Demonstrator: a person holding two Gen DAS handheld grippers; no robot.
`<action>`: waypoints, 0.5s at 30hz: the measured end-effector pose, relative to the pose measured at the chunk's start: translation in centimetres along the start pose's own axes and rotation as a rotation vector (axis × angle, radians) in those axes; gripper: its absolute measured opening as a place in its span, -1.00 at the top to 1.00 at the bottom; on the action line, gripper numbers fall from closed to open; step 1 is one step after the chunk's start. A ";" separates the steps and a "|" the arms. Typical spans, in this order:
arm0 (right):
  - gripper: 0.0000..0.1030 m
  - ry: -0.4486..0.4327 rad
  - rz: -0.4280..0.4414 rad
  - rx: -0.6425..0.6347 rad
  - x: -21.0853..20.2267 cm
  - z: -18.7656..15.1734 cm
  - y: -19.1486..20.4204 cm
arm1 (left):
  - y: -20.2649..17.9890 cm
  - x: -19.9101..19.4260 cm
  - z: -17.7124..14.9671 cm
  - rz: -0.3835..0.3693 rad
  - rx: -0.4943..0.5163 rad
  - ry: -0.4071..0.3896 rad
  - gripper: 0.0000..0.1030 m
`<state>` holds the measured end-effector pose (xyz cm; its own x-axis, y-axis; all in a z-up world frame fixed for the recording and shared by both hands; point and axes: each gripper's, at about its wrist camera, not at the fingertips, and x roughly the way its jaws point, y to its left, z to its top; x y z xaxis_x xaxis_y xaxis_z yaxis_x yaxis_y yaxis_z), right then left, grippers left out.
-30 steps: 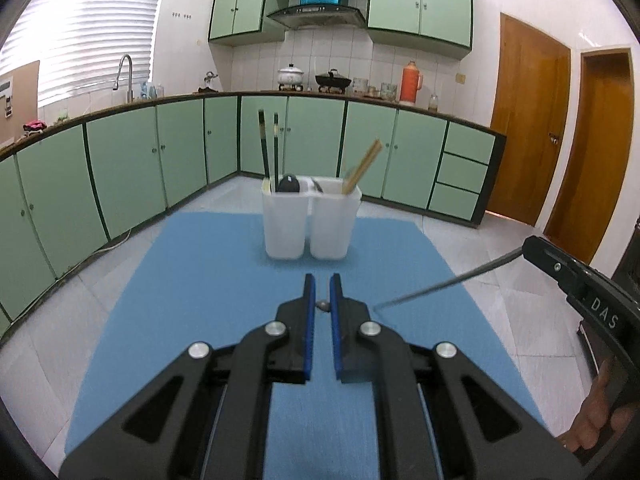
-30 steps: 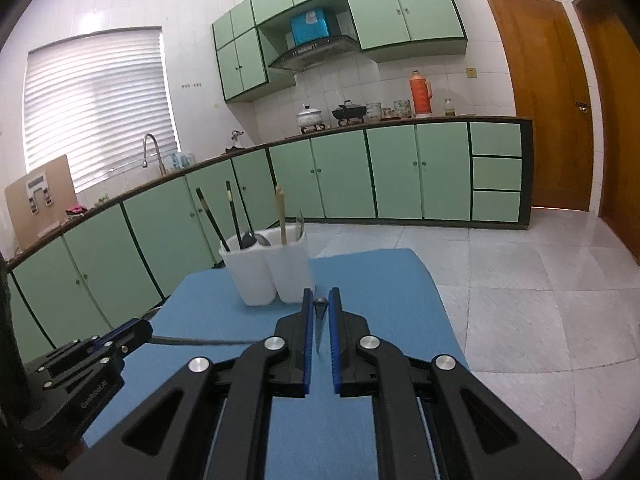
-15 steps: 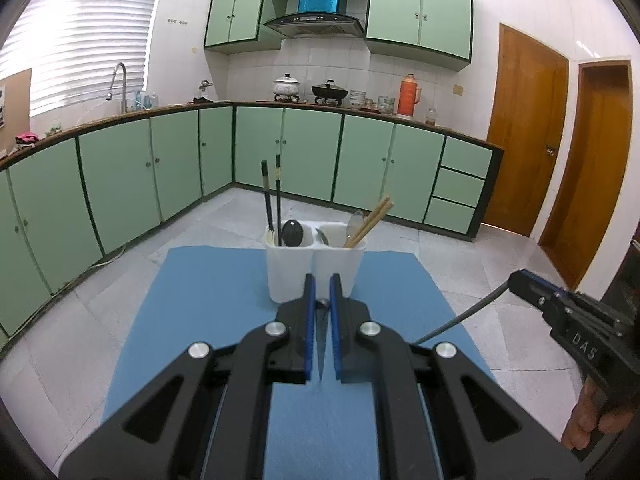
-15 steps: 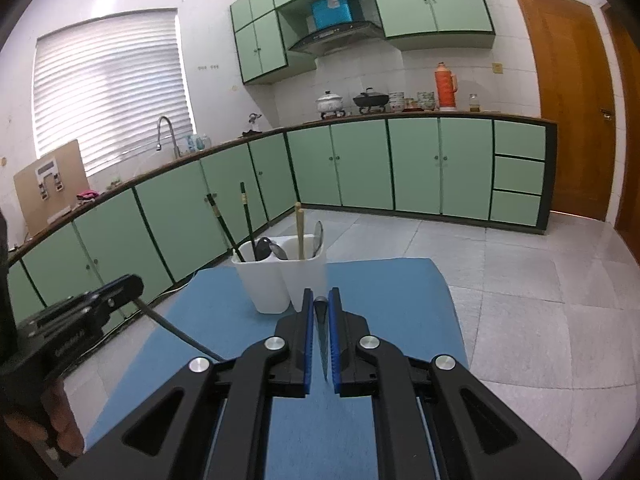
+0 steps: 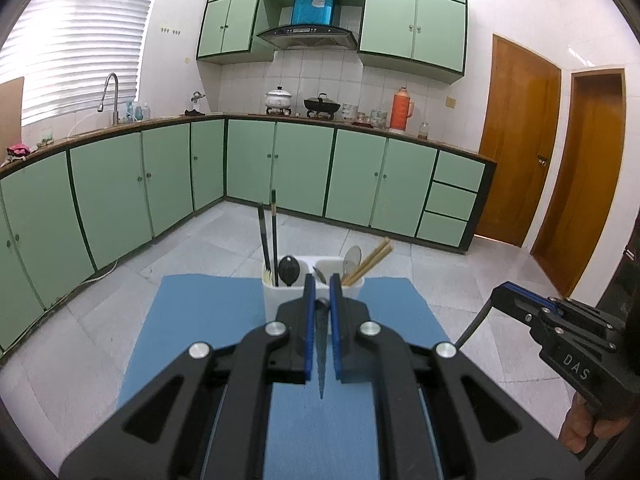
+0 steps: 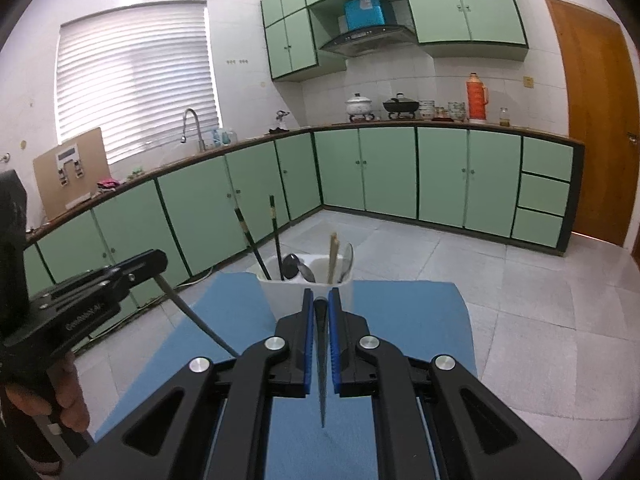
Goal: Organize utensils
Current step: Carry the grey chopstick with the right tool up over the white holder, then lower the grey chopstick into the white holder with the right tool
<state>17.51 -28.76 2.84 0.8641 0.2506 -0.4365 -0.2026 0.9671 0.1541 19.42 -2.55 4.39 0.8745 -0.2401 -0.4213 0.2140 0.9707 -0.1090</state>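
Observation:
My left gripper (image 5: 322,292) is shut on a thin dark chopstick (image 5: 321,364) whose tip hangs below the pads. My right gripper (image 6: 321,300) is shut on a second dark chopstick (image 6: 322,384) in the same way. Both are held above the blue mat (image 5: 200,320), just short of the white two-compartment holder (image 5: 276,300). The holder's left compartment has two black chopsticks (image 5: 274,236) and a black spoon (image 5: 289,268). Its right compartment has wooden chopsticks (image 5: 372,260) and a metal spoon (image 5: 352,258). In each wrist view the other gripper shows at the side, the right gripper (image 5: 504,296) and the left gripper (image 6: 156,260).
The blue mat (image 6: 404,320) lies on a pale tiled surface (image 6: 540,320). Green cabinets (image 5: 300,168) run along the back and left, wooden doors (image 5: 520,140) stand at the right. A person's hand (image 6: 68,396) grips the left tool's handle.
Both grippers have risen with their chopsticks still clamped. The holder now sits lower in both views, right behind the fingertips, and more of the kitchen shows above it.

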 end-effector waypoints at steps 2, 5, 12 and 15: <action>0.86 -0.006 0.006 -0.015 0.1 0.7 0.3 | 0.1 0.1 0.6 0.001 0.002 -0.010 0.89; 0.86 -0.021 0.023 -0.034 0.3 2.0 0.8 | 0.4 0.4 1.6 -0.001 -0.006 -0.025 0.89; 0.86 -0.086 0.055 -0.065 0.6 6.8 1.7 | 0.5 1.2 5.0 -0.001 -0.010 -0.090 0.89; 0.86 -0.117 0.057 -0.071 1.3 9.1 1.9 | 0.4 1.9 6.9 0.002 -0.012 -0.120 0.89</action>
<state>22.48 -27.01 10.66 0.8973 0.3020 -0.3220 -0.2812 0.9533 0.1105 24.17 -2.60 9.77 0.9211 -0.2350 -0.3104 0.2076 0.9709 -0.1191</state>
